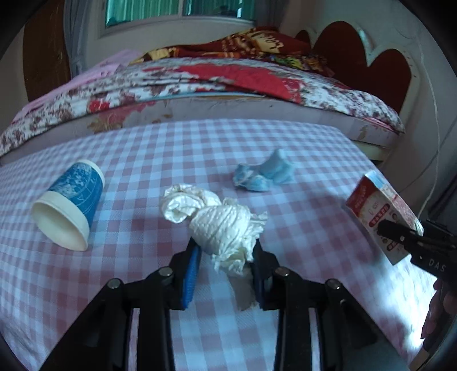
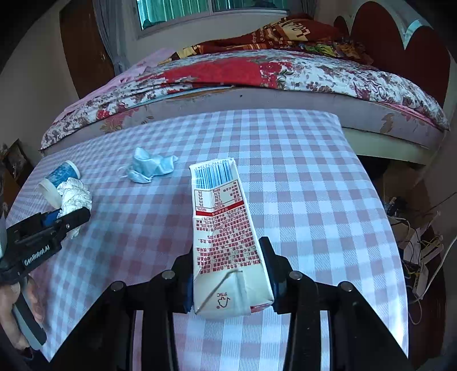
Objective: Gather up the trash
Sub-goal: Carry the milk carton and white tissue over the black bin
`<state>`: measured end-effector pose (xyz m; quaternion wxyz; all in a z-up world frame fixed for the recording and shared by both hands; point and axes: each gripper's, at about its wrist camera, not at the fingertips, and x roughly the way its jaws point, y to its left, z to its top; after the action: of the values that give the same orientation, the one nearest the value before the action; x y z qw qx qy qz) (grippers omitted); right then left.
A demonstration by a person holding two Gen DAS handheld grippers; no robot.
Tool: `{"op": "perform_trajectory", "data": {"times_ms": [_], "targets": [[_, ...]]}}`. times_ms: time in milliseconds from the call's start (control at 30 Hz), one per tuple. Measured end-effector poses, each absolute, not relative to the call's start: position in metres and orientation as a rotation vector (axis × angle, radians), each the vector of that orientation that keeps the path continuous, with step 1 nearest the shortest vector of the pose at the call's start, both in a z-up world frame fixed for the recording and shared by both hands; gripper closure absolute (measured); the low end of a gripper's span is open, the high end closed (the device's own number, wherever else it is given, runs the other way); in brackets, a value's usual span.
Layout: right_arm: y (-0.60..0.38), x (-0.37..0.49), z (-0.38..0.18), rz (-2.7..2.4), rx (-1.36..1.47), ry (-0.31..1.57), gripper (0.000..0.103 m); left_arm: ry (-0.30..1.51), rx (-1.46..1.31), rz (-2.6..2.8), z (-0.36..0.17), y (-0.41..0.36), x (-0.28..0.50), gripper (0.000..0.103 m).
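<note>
On the checked table (image 1: 142, 148): left gripper (image 1: 225, 251) jaws clamped on tissue wad (image 1: 225, 228), right gripper (image 2: 228, 274) clamped on carton (image 2: 225, 234). Cup (image 1: 68, 199) and mask (image 1: 262, 171) remain. Pickup step; next needs a bin, none visible.

cup (image 1: 68, 204) left, mask (image 1: 261, 172) ahead, cloth between bare

Soft daylight enters through the window (image 1: 180, 11) behind the bed (image 1: 200, 85), leaving the room fairly dim with a bluish cast. Glare washes out the checked bench (image 1: 411, 288) at its right edge. Fisheye distortion bends both views, with dark, blurred corners.
</note>
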<state>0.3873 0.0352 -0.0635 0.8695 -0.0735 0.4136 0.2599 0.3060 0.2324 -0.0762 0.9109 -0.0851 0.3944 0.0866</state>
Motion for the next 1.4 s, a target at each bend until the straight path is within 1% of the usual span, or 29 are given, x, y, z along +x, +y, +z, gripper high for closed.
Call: {"op": "perform_trajectory", "data": {"times_ms": [667, 1100, 1400], "targets": [[-0.063, 0.282, -0.024, 0.477, -0.067, 0.769, 0.065, 0.745, -0.091, 0.011, -0.043, 0.134, 0.219, 0.070], [-0.128, 0.225, -0.003, 0.425, -0.013, 0.713, 0.065, 0.688, -0.022, -0.132, -0.023, 0.060, 0.186, 0.070], [-0.177, 0.195, 0.001, 0.362, 0.008, 0.685, 0.065, 0.684, 0.010, -0.222, -0.022, 0.010, 0.176, 0.070]]}}
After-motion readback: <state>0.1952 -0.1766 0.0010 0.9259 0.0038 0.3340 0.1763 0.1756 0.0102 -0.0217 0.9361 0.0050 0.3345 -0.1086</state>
